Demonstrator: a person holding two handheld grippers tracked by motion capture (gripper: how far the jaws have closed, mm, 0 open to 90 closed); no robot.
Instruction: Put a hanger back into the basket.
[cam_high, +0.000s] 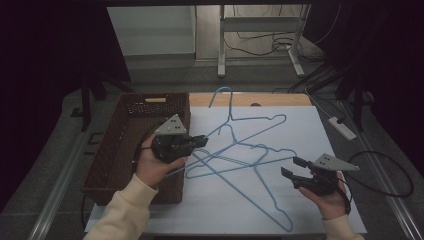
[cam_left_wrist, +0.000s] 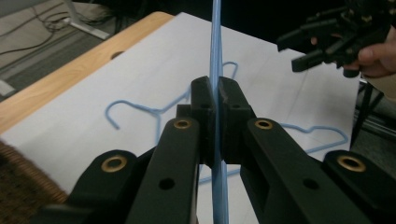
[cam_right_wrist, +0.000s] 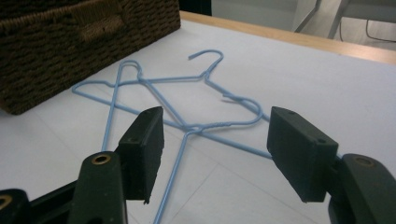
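Beside the wicker basket (cam_high: 107, 150), left fingers (cam_left_wrist: 203, 100) clench a blue hanger (cam_left_wrist: 216, 42) — right fingers (cam_right_wrist: 299, 149) released.

Blue wire hanger (cam_left_wrist: 217, 46) runs off the top and bottom edges of the left gripper view, its middle hidden between the closed pads. Wicker basket (cam_left_wrist: 21, 179) is a blurred corner there, cut by the frame. In the high view, overlapping hangers (cam_high: 235, 150) tangle; their count cannot be told.
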